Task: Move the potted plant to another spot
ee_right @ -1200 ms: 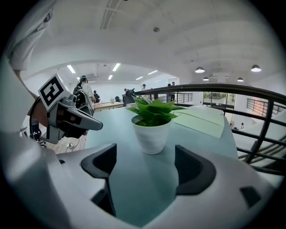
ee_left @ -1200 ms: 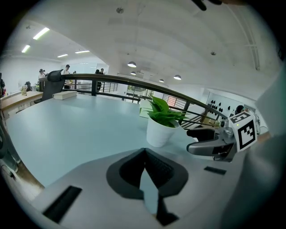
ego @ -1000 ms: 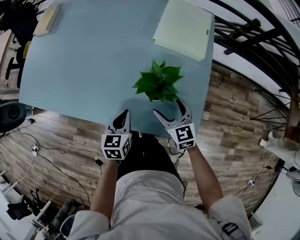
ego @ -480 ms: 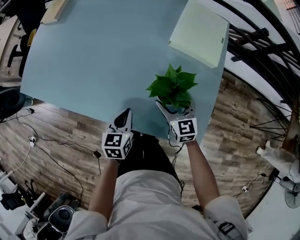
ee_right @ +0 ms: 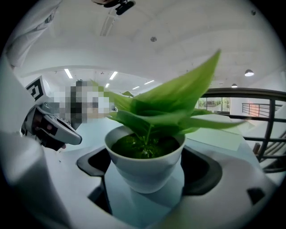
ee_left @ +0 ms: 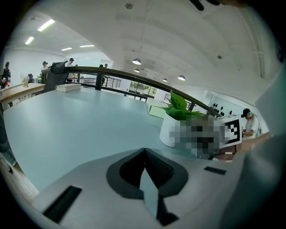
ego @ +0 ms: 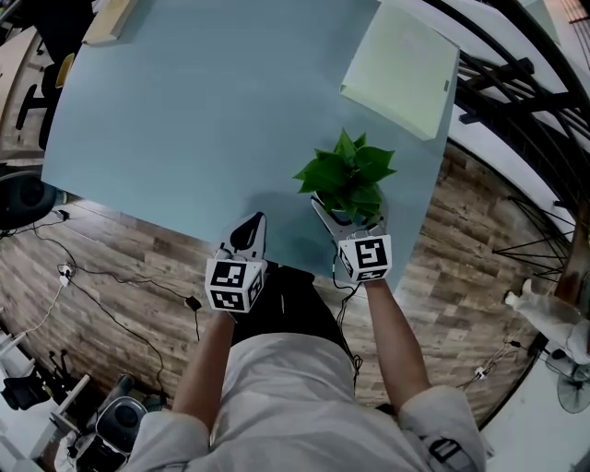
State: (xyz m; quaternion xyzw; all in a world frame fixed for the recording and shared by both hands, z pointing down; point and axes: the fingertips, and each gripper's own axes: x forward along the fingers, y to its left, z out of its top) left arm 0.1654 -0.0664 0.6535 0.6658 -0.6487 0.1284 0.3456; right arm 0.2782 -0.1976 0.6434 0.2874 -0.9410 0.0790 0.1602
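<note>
The plant [ego: 346, 171] sits in a white pot [ee_right: 145, 167] on the blue worktop [ego: 184, 120]. It is close to the near edge, over on the right side, near the corner. The pot stands up straight and rests on the worktop. Its green leaves spread out wide over the pot.

The right tongs [ego: 348, 212] are wide apart, and they have just been opening. The pot is right between them. There is a little gap on each side of the pot, so the tongs do not squeeze it. They point a bit down, from the near edge toward the plant.

The left tongs [ego: 254, 223] are together, with nothing in them. They hang over the near edge of the worktop, to the left of the plant and apart from it.

A pale green pad [ego: 401, 69] lies flat at the far right corner, past the plant and not touching it. A wood block [ego: 109, 20] lies at the far left corner, well away. Under the worktop is a wood floor [ego: 111, 277] with thin wires on it.
</note>
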